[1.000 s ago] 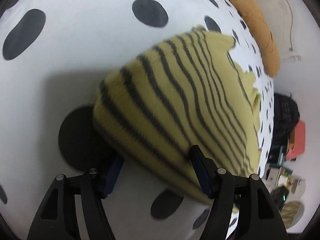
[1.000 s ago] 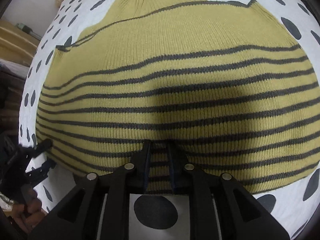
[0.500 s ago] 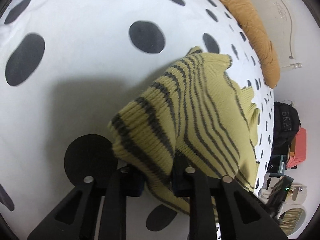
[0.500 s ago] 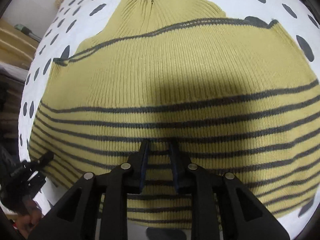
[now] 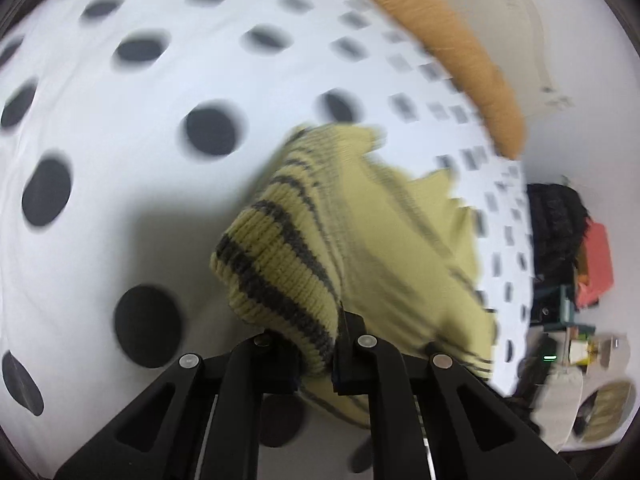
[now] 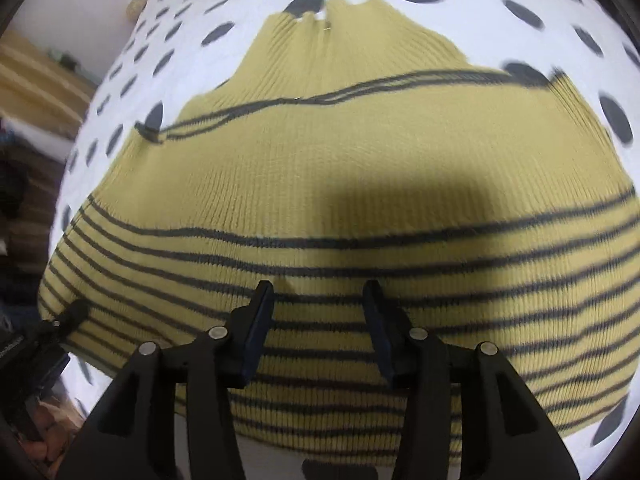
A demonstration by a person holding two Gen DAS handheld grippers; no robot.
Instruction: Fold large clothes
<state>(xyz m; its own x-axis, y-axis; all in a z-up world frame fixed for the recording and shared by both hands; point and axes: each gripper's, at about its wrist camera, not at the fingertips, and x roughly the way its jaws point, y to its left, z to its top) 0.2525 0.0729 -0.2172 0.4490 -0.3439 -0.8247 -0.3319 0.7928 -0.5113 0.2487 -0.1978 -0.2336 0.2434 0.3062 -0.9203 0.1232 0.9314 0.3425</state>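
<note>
A yellow knitted sweater [image 6: 340, 152] with thin dark stripes lies spread on a white bedsheet with black dots [image 6: 480, 20]. In the left wrist view my left gripper [image 5: 316, 336] has its jaws closing tight on a striped corner of the sweater [image 5: 280, 272], which is raised off the sheet and bunched. My right gripper [image 6: 319, 288] hovers over the striped lower half. Its jaws are opening, and the fabric lies flat beneath them, unpinched. The left gripper [image 6: 68, 316] also shows at the sweater's left corner in the right wrist view.
An orange pillow [image 5: 452, 52] lies at the far edge of the bed [image 5: 120, 120]. Past the bed's right edge stand dark clothes and boxes [image 5: 560, 240]. A hand [image 6: 40, 444] shows at the lower left of the right wrist view.
My left gripper went from wide open to shut on the sweater's corner and lifted it off the sheet. My right gripper let go of the fabric and its jaws spread apart.
</note>
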